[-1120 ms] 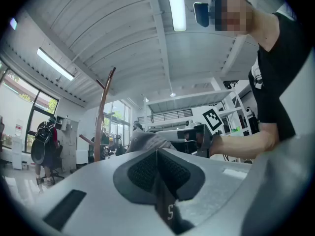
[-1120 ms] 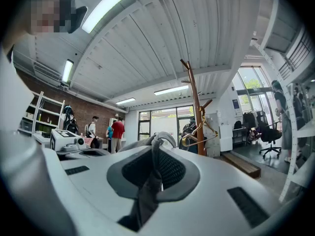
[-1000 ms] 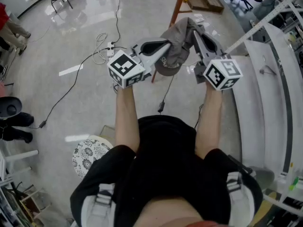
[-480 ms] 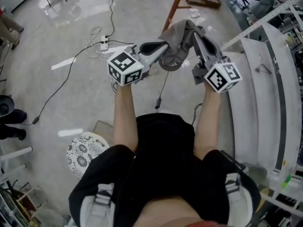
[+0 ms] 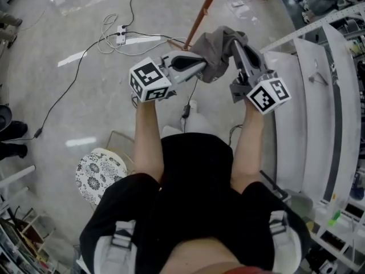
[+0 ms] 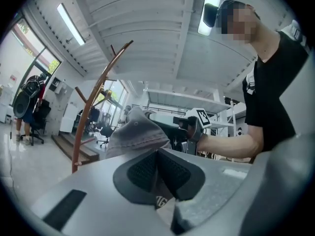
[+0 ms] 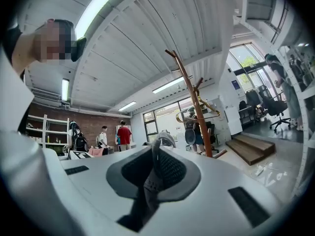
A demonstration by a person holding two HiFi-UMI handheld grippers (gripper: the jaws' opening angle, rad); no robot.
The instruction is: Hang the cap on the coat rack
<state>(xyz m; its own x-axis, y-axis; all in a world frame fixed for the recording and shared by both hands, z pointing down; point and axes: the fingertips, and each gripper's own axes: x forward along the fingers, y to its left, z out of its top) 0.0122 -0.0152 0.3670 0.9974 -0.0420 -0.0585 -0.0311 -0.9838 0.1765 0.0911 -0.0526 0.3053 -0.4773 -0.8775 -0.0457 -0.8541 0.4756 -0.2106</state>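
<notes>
Cap [image 5: 215,50] has been brought nearer the far rack [image 5: 201,17] and is pinched by the left gripper [image 5: 198,67]. Right gripper [image 5: 235,44] jaws are opening on its fabric. Not hung yet.

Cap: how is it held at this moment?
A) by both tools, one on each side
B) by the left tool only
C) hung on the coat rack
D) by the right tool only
A: the cap is pinched in both the left tool and the right tool, off the coat rack.
</notes>
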